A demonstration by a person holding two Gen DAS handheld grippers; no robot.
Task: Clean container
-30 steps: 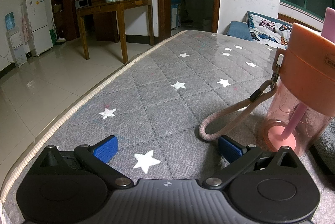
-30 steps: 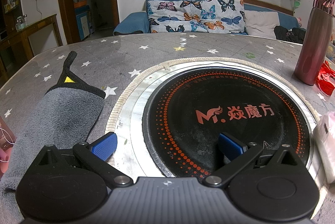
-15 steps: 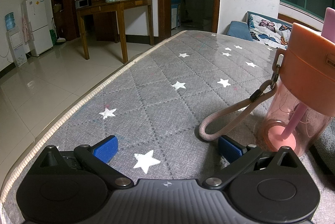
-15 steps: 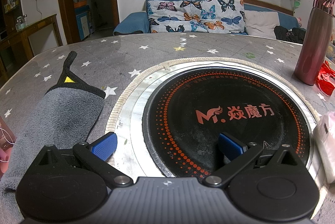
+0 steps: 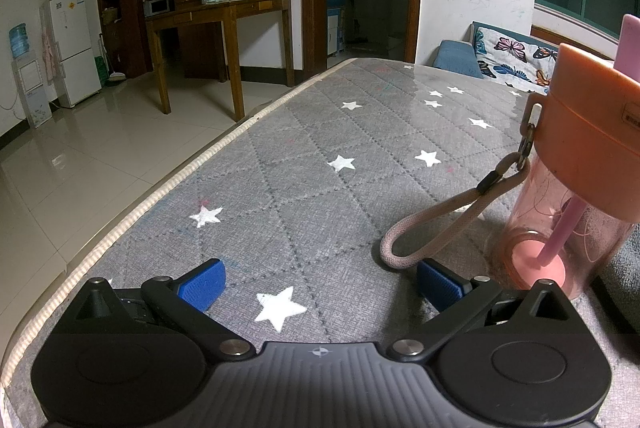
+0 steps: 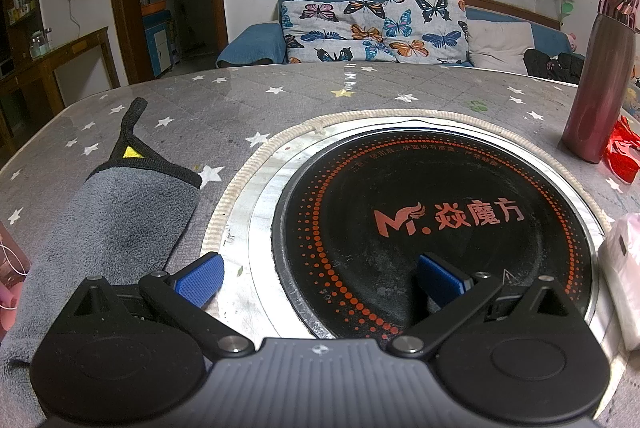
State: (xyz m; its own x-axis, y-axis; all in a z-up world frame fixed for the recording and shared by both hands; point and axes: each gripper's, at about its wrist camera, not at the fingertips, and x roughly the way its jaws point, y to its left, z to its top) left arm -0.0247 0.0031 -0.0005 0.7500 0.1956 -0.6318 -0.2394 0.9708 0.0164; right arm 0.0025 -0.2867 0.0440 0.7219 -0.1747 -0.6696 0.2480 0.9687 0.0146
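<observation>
While both claws gape, pink bottle (image 5: 568, 188) unmoved since earlier.

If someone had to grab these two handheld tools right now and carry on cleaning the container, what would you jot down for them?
Left gripper: open, holding nothing, low over the star-patterned table.
Right gripper: open, holding nothing, over the round cooktop.
Pink bottle: upright, lid on, just right of the left gripper; its strap lies on the table.
Grey cloth: flat on the table, left of the right gripper.
Done: nothing visible.
Left: probably take cloth and bottle, then wipe.
</observation>
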